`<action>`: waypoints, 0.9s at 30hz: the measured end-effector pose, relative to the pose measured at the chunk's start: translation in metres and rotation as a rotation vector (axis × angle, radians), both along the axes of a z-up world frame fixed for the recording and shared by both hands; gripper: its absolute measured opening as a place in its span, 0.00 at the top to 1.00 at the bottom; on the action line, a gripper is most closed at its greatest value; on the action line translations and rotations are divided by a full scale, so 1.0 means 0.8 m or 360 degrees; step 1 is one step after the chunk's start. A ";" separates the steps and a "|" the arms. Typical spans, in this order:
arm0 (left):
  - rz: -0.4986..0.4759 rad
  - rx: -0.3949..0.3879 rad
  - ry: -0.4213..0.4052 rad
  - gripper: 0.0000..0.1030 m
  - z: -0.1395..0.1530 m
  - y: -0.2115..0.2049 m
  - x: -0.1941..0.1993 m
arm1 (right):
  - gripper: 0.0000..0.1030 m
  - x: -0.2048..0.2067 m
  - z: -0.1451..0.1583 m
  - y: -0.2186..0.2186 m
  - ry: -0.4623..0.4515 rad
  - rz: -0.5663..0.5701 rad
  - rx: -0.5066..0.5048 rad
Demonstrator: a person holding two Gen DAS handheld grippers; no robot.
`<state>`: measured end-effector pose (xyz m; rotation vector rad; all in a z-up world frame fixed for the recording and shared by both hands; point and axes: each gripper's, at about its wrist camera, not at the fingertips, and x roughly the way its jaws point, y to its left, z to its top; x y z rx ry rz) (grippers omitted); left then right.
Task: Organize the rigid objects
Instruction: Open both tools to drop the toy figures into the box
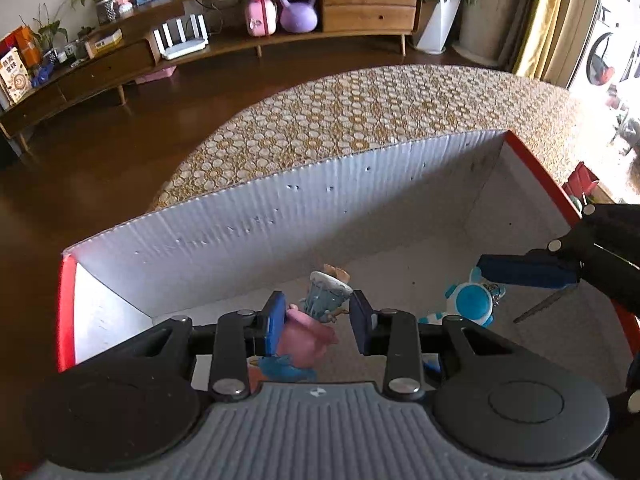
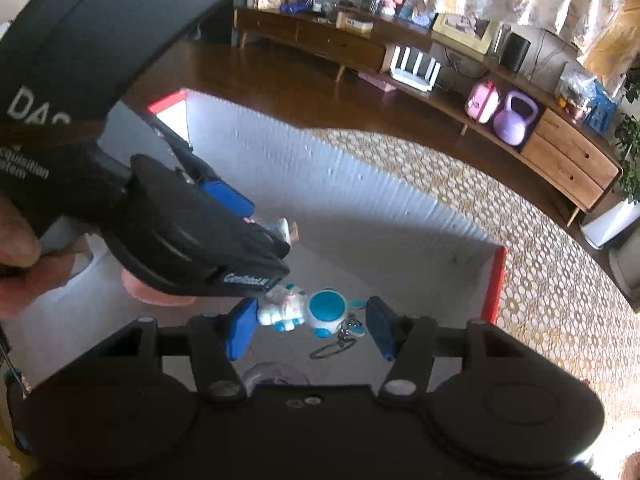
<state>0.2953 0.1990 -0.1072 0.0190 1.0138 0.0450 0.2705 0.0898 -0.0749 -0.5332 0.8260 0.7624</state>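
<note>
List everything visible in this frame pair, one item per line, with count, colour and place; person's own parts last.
cardboard box: one, white corrugated inside with red edges, on the patterned table.
pink figurine: one, pink with a teal skirt, between the left fingers over the box floor.
blue-and-white keychain figure: one, metal ring attached, between the right fingers in the box.
patterned tablecloth: one, yellow and white, under the box.
wooden sideboard: one, brown, against the far wall.
kettlebell: one, purple, on the sideboard shelf.
pink case: one, beside the kettlebell.
left hand-held gripper: shut on the pink figurine.
right hand-held gripper: grip unclear.
</note>
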 end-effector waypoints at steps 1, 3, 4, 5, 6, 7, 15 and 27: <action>-0.0009 0.0000 0.0016 0.67 -0.001 0.000 0.003 | 0.44 0.000 -0.001 0.001 0.0015 -0.0003 -0.0009; -0.0008 -0.0011 0.0039 0.67 -0.005 0.000 0.005 | 0.44 0.002 -0.003 0.001 0.0049 -0.0005 -0.0026; -0.0007 -0.0013 0.0054 0.67 -0.006 0.000 0.007 | 0.43 0.002 -0.005 0.002 0.0070 -0.0002 -0.0040; -0.0003 -0.0015 0.0069 0.67 -0.009 0.000 0.007 | 0.43 0.002 -0.005 0.002 0.0076 -0.0001 -0.0041; -0.0002 -0.0018 0.0083 0.67 -0.011 0.000 0.008 | 0.42 0.001 -0.005 0.001 0.0074 -0.0004 -0.0041; -0.0005 -0.0027 0.0105 0.67 -0.015 0.000 0.008 | 0.41 0.001 -0.004 0.001 0.0078 -0.0004 -0.0040; 0.0000 -0.0056 0.0137 0.66 -0.019 0.001 0.002 | 0.38 -0.006 -0.002 -0.010 0.0178 -0.0041 0.0016; 0.0051 -0.0051 0.0084 0.66 0.002 0.001 -0.028 | 0.28 -0.018 0.021 -0.028 0.0151 -0.0090 0.0135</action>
